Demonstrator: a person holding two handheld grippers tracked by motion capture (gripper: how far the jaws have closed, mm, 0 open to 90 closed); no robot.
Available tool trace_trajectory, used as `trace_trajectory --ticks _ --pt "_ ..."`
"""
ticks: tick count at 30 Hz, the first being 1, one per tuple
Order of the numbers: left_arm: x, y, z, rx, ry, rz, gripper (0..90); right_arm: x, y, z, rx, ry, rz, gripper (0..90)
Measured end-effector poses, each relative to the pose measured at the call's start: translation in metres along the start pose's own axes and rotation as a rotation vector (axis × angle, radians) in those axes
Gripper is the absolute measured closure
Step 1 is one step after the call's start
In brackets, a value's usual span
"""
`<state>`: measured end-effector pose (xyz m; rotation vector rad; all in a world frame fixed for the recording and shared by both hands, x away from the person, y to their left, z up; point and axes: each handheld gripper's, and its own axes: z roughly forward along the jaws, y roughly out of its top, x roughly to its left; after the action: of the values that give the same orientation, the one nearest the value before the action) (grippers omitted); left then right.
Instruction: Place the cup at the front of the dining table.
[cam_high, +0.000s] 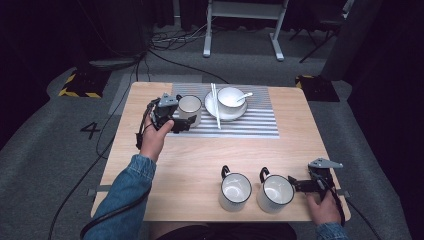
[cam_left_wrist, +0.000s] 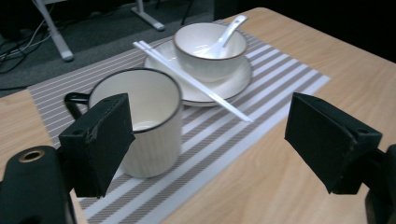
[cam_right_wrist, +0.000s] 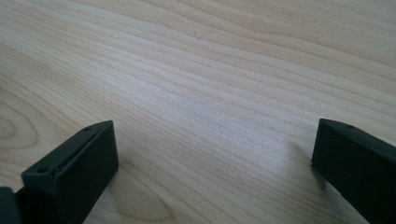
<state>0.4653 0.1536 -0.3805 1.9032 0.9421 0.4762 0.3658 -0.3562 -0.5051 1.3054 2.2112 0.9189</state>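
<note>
Jaws of my left gripper stand released, empty; I note the mug upright beside one jaw, not between them.

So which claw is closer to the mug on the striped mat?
Left. The left claw is beside that mug; the right claw is far off at the near edge.

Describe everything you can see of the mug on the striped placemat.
The mug is white with a thin dark rim, a faintly ribbed wall and a black loop handle; it looks like enamel or ceramic. It stands upright and appears empty, on the left end of the grey-striped placemat, just left of the plate. The left gripper is beside it with its jaws wide open, one jaw next to the handle side; whether that jaw touches the mug cannot be told.
</note>
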Motion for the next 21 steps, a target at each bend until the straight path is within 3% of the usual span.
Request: trace_trajectory --ticks 1,3,6,7,9,14,19,21 --pt "-0.010 0.001 -0.007 -0.006 -0.014 0.014 15.5 0.000 0.000 0.000 0.000 0.000 0.000 0.6" --pt "-0.018 0.002 -0.013 -0.006 -0.014 0.042 15.5 0.000 0.000 0.000 0.001 0.000 0.001 0.6" --pt "-0.025 0.001 -0.019 -0.002 -0.006 0.045 15.5 0.000 0.000 0.000 0.000 0.001 0.001 0.7" --pt "-0.033 0.000 -0.024 0.005 0.000 0.027 15.5 0.000 0.000 0.000 0.000 0.000 0.001 0.6" --pt "-0.038 -0.002 -0.031 0.010 0.016 0.051 15.6 0.000 0.000 0.000 -0.001 0.001 0.002 0.6" --pt "-0.046 -0.015 -0.047 0.033 0.006 0.040 15.6 0.000 0.000 0.000 -0.001 0.001 0.002 0.6" --pt "-0.052 -0.029 -0.070 0.045 0.081 0.072 15.5 0.000 0.000 0.000 0.000 0.000 0.000 0.6" --pt "-0.055 -0.032 -0.074 0.038 0.084 0.075 15.5 0.000 0.000 0.000 0.000 0.000 0.000 0.6"
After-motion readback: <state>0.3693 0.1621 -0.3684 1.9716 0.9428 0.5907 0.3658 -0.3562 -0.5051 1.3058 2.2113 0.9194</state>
